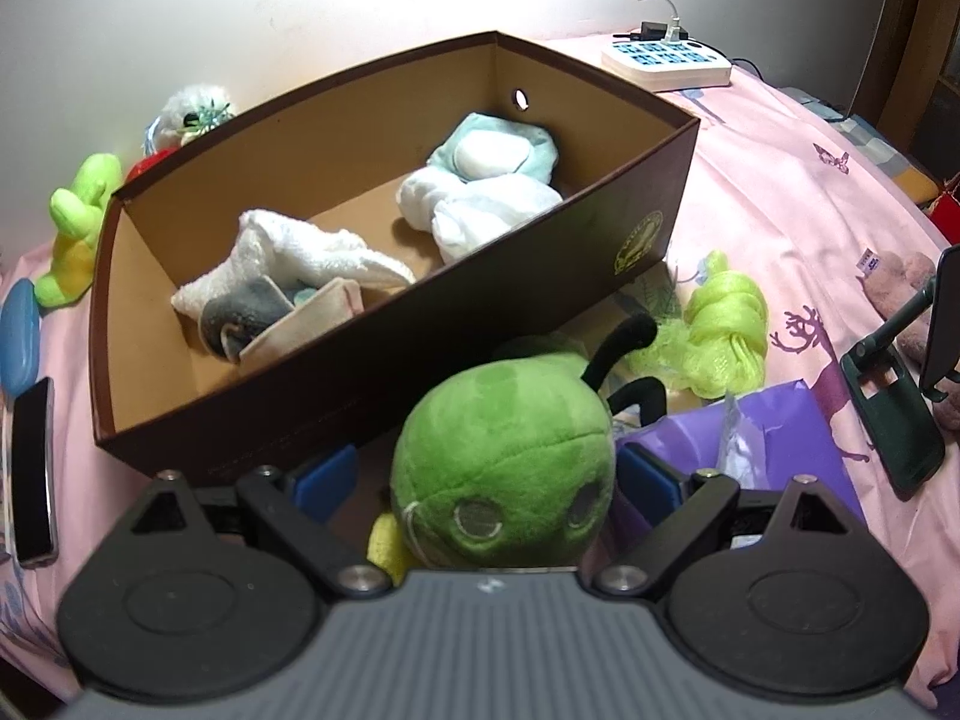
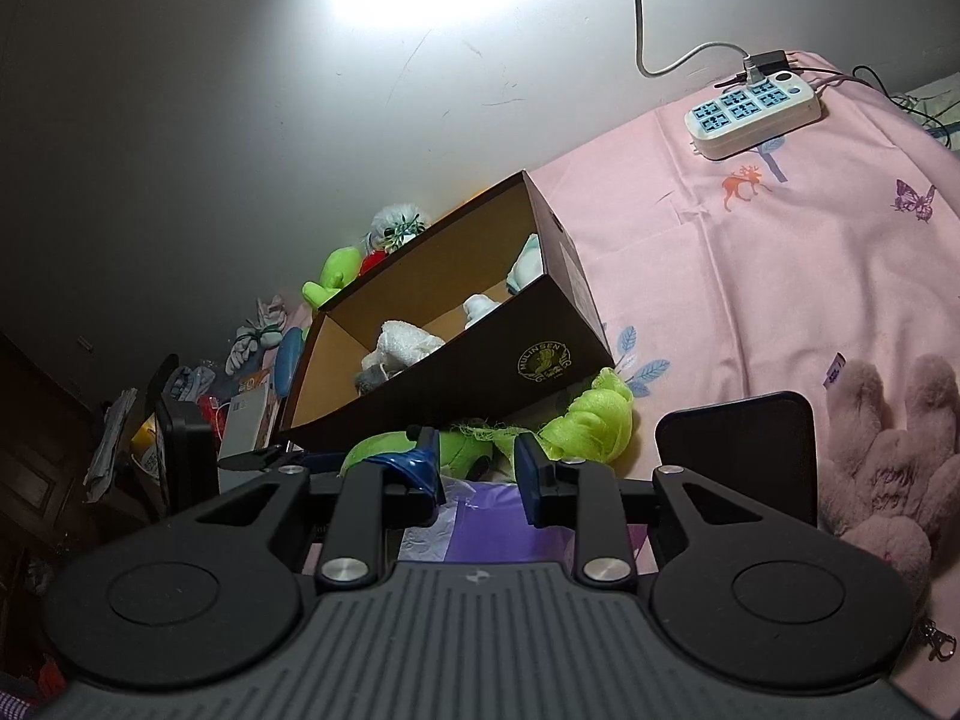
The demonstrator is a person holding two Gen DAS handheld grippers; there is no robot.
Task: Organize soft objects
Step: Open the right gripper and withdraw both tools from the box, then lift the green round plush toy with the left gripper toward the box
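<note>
A brown cardboard box point(image 1: 540, 300) stands on the pink bedsheet and holds white towels point(image 1: 300, 252) and a pale blue plush point(image 1: 492, 150). A green bug plush point(image 1: 504, 468) with black antennae sits between the blue pads of my left gripper point(image 1: 486, 480), in front of the box; the jaws are wide and I cannot see the pads pressing it. A lime mesh sponge point(image 1: 726, 324) lies to the right of the box. My right gripper point(image 2: 474, 468) is open and empty above purple paper point(image 2: 492, 522), near the sponge point(image 2: 594, 420) and the box point(image 2: 480, 384).
A lime plush point(image 1: 75, 228) and a white fluffy toy point(image 1: 192, 108) lie behind the box. A power strip point(image 1: 666, 60) sits at the back. A phone point(image 1: 33, 474) lies left, a dark stand point(image 1: 894, 408) right. A pink furry plush point(image 2: 900, 462) lies at the far right.
</note>
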